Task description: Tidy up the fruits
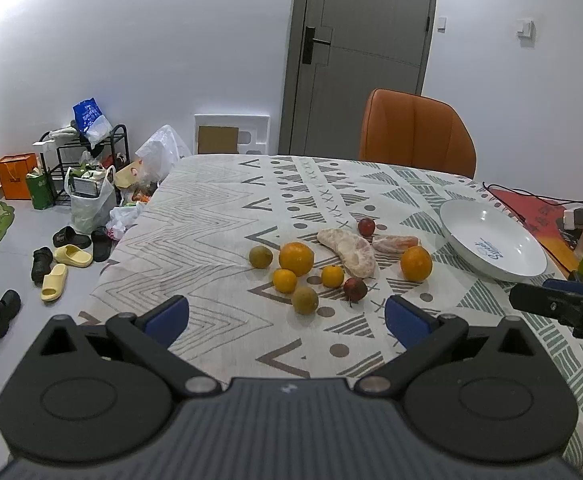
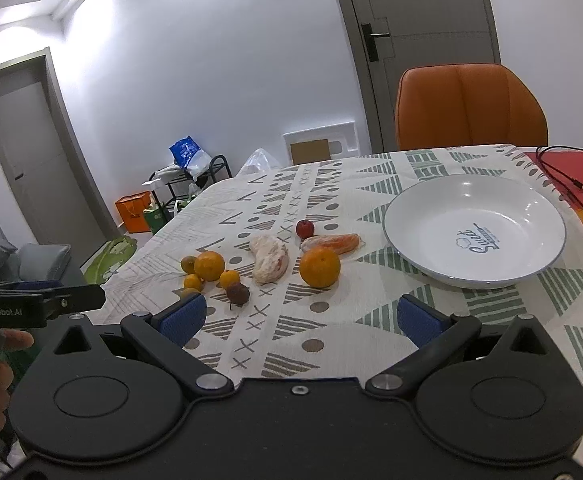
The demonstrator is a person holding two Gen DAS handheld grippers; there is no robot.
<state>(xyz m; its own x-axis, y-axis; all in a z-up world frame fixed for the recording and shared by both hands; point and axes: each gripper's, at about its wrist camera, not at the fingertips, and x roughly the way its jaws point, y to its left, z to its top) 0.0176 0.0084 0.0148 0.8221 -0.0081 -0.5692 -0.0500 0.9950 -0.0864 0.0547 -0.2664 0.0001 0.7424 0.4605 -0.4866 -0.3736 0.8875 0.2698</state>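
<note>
Orange fruit (image 2: 320,267) lies just ahead of the right gripper (image 2: 305,318), nearer than the left gripper (image 1: 287,316); both jaws wide, empty.

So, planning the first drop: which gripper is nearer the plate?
Right. The right gripper sits just short of the plate; the left gripper faces the fruit, plate off to its right.

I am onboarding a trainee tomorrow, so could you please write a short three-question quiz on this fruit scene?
1. True or false: the plate already holds fruit.
2. Which gripper is nearer the plate: A left, B right?
3. Fill in: both grippers' jaws are ____.

Key: 1 false, the plate is bare and all fruit, such as the big orange, lies on the tablecloth. 2 B. 3 open, with nothing between them.
</note>
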